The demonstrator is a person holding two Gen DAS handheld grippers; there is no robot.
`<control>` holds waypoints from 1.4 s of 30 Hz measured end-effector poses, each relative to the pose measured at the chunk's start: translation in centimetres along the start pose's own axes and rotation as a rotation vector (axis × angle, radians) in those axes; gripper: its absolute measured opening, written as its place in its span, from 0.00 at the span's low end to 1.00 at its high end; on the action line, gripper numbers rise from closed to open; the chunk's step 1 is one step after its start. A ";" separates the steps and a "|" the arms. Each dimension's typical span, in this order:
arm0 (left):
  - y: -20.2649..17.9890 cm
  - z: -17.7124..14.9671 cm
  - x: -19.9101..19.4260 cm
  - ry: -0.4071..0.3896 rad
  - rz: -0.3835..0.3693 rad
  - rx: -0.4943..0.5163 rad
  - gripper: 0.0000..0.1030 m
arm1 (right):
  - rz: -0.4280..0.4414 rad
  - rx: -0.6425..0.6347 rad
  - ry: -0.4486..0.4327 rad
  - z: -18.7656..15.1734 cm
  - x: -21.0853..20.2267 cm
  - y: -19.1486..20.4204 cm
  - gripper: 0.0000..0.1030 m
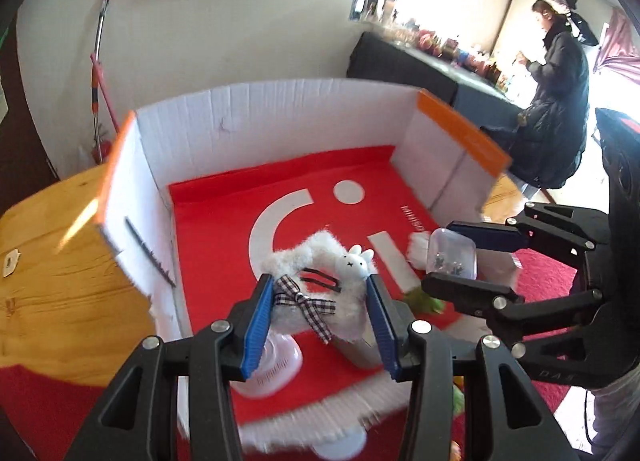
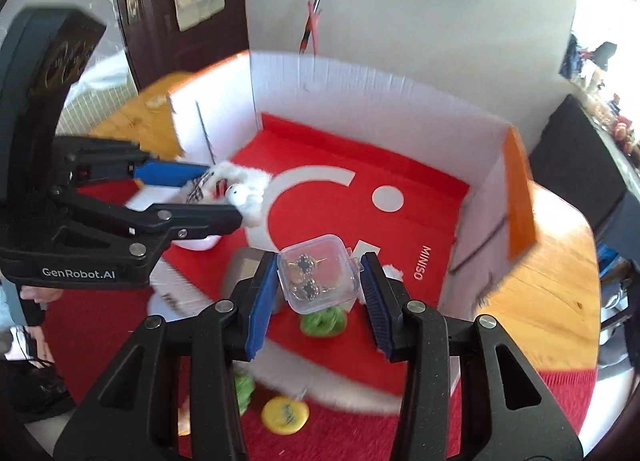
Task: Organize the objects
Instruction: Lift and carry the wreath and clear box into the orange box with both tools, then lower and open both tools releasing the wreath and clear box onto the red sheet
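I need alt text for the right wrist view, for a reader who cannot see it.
The right gripper holds a small clear plastic case with earrings over a white box lined in red. At left, the left gripper holds a white fluffy hair clip.

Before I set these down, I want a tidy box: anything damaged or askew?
The cardboard box looks rough: its near edge is torn and frayed, and the left flap splays outward. The held items seem intact.
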State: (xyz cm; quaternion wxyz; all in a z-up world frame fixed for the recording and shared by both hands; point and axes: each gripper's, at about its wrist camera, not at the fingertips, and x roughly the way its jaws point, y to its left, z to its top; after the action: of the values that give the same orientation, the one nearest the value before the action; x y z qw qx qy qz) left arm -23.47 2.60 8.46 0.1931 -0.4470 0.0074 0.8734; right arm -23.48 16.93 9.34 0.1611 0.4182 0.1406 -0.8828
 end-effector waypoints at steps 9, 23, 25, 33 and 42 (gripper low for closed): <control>1.6 0.7 4.1 0.097 -0.014 -0.018 0.47 | 0.010 0.003 0.113 1.3 4.4 -1.5 0.39; 1.7 0.9 6.1 0.157 -0.011 -0.009 0.47 | 0.008 0.002 0.214 1.4 7.3 -1.6 0.39; 1.6 0.9 6.4 0.162 -0.008 -0.006 0.47 | -0.002 0.004 0.220 1.4 7.5 -1.6 0.39; 1.5 0.9 6.6 0.157 0.003 0.004 0.47 | -0.011 0.010 0.244 1.0 8.0 -1.6 0.39; 1.8 0.9 6.5 0.154 -0.011 -0.006 0.48 | -0.001 0.015 0.250 0.7 7.9 -1.4 0.40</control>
State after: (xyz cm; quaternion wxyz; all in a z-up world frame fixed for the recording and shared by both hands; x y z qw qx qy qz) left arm -28.21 3.28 3.64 0.1955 -0.5136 0.0171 0.8353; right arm -29.23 16.58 3.77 0.1389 0.5260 0.1528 -0.8250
